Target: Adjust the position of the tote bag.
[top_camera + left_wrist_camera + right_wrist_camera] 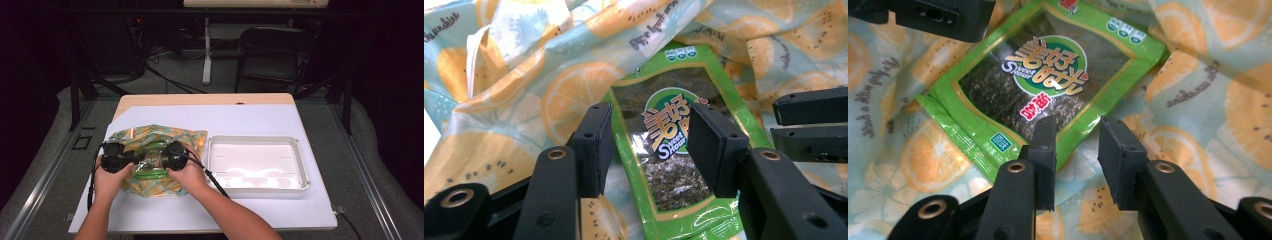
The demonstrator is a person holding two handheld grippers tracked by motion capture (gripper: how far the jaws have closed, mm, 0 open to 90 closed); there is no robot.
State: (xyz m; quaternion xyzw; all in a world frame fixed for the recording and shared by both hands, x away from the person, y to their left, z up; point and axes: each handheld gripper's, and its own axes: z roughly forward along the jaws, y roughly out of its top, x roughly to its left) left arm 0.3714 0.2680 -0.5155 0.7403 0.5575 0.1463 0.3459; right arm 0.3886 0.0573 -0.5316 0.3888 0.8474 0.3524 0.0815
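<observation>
Two claws over a seaweed packet on fruit-print cloth.
Left claw [649, 145] hangs released, jaws apart above the green seaweed packet [669, 150], which lies on the fruit-print cloth [150, 137] near the surface's [260, 117] left front edge; right claw [1075, 155] is likewise released at the packet's corner; a white tray [300, 165] sits rightward.

high view: above, facing forward-down, far | left gripper view: close, along its jaws | right gripper view: close, likewise | shared: green seaweed packet [666, 150] beyond the fingers
</observation>
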